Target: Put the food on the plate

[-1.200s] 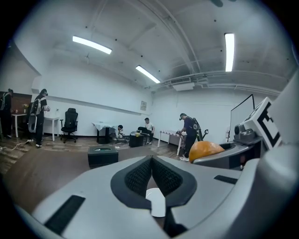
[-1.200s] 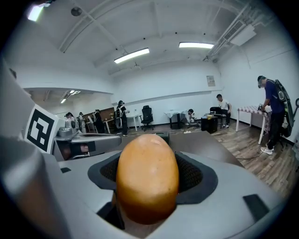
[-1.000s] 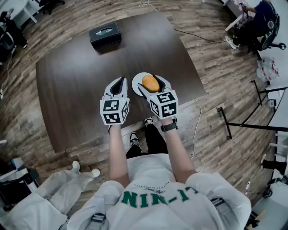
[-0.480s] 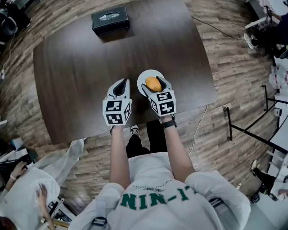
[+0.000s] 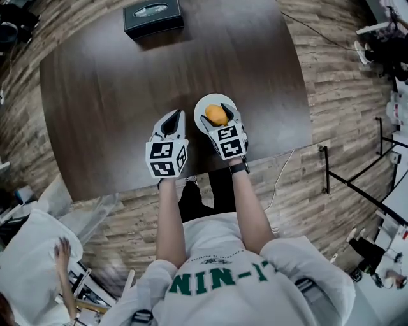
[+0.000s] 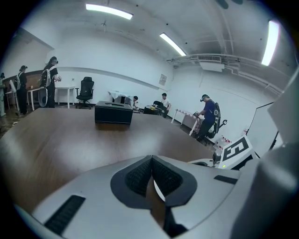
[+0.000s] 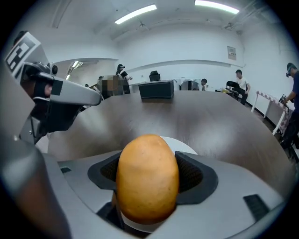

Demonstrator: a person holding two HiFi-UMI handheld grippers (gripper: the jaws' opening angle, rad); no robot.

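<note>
An orange-yellow, potato-like food point(image 5: 217, 115) point(image 7: 147, 177) sits between the pads of my right gripper point(image 5: 218, 111) point(image 7: 147, 173), which is shut on it. It is right over a white plate point(image 5: 205, 102) point(image 7: 186, 145) near the table's front edge; whether it touches the plate I cannot tell. My left gripper point(image 5: 171, 121) point(image 6: 152, 161) is just left of the plate, low over the table, jaws shut with nothing between them.
The dark brown table point(image 5: 95, 95) carries a black box point(image 5: 153, 16) point(image 6: 113, 113) point(image 7: 156, 89) at its far side. A cable point(image 5: 280, 178) hangs off the front right corner. A person in white point(image 5: 38, 255) crouches on the floor at the lower left.
The head view has shifted, so the table sits higher in the picture. My right gripper keeps the food over the plate, slightly further onto it. The left gripper holds its place.
</note>
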